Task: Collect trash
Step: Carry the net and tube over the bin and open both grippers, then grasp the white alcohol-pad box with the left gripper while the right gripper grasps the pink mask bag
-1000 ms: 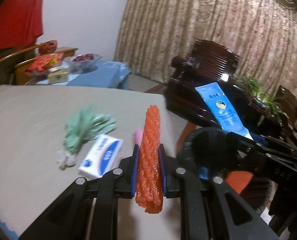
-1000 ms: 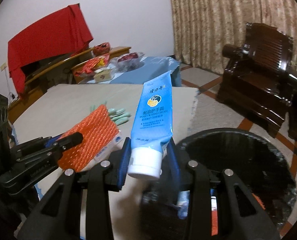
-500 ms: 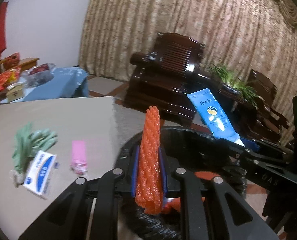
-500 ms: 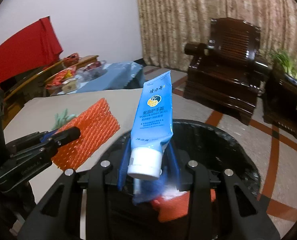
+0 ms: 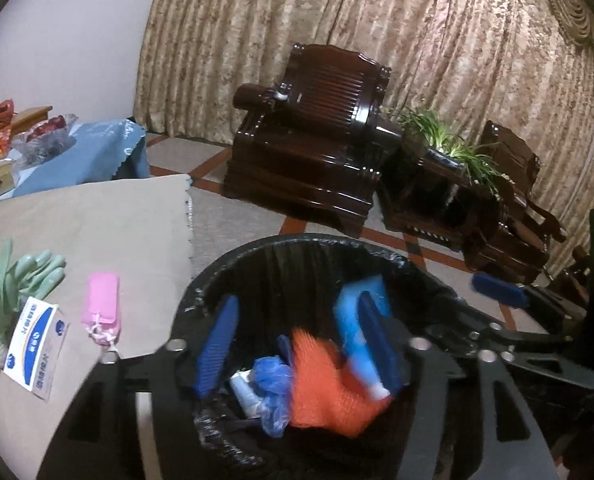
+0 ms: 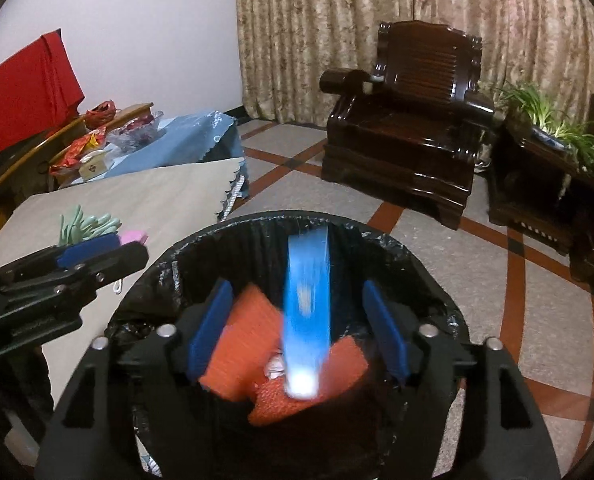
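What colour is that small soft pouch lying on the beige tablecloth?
Pink; the small soft pouch shows best in the left wrist view.

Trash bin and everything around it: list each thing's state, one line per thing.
Trash bin: lined with a black bag, partly filled.
Orange foam net: released, in the bin.
Blue tube: released, blurred, dropping into the bin.
Left gripper: jaws opening, nothing between the pads.
Right gripper: jaws opening, tube loose between them.
Green gloves: lying on the table.
Pink pouch: lying on the table.
White and blue box: lying on the table.
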`<state>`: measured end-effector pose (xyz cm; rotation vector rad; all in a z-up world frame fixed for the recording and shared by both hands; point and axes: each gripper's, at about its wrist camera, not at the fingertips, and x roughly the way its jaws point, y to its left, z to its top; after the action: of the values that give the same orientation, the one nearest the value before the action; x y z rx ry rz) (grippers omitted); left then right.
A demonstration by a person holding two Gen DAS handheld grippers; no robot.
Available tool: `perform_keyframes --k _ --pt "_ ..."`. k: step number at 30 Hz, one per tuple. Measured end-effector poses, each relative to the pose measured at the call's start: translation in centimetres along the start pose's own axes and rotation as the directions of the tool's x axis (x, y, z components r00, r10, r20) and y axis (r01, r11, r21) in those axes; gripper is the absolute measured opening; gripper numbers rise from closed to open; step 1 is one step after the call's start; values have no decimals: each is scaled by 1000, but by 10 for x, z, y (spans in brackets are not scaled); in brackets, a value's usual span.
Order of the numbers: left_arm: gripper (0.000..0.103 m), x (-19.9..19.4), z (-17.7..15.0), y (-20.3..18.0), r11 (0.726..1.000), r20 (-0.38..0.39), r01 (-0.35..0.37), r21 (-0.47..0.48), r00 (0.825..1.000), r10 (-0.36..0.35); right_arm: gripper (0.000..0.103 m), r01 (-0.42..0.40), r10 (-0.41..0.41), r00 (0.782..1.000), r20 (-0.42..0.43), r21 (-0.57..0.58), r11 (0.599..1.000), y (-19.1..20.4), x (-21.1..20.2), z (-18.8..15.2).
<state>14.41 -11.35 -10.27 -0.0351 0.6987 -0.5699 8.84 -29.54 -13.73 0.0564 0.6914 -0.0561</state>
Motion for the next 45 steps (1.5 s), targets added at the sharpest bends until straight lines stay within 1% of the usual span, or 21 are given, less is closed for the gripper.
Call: perform_keyframes --k 1,2,5,8,10,17,22,26,29,36,38,42,45 --pt "70 -1 -1 2 1000 1 -8 -2 1000 8 91 4 -4 1000 5 1 1000 -1 0 0" --pt "76 -4 -2 5 1000 2 -19 -4 1000 19 93 5 -5 1000 10 3 1000 1 -1 1" --pt "89 -14 -5 17 997 17 -71 -20 997 71 97 -15 15 1000 3 10 1000 4 0 1" --pt "96 -24 -9 30 990 22 -129 -50 991 131 97 -37 37 999 -1 11 999 13 2 2" --pt "97 -33 -12 43 984 33 -164 -65 985 167 97 -53 53 999 0 4 999 21 3 3" --pt "97 -61 -24 88 954 41 -275 -115 959 282 97 -143 143 990 15 -35 989 63 7 13" --pt "96 -78 -34 121 923 50 -354 -149 930 365 97 -204 208 978 32 -89 975 101 13 23" --pt "94 -85 -40 146 902 40 -391 -181 914 404 97 -235 241 970 36 -131 963 123 21 28" --pt "90 -82 -44 158 893 22 -407 -191 908 419 97 -252 260 965 39 -153 956 138 29 30" --pt "83 -68 -54 189 881 -18 -431 -197 900 436 97 -297 310 950 35 -195 935 171 52 38" --pt "79 -61 -55 197 879 -33 -434 -197 899 436 97 -304 317 948 35 -203 931 180 63 43" --pt "78 -45 -58 212 882 -61 -429 -197 903 426 97 -310 321 947 18 -214 926 195 84 48" --pt "78 -36 -58 216 885 -75 -427 -187 904 421 97 -318 326 945 1 -214 924 203 99 50"
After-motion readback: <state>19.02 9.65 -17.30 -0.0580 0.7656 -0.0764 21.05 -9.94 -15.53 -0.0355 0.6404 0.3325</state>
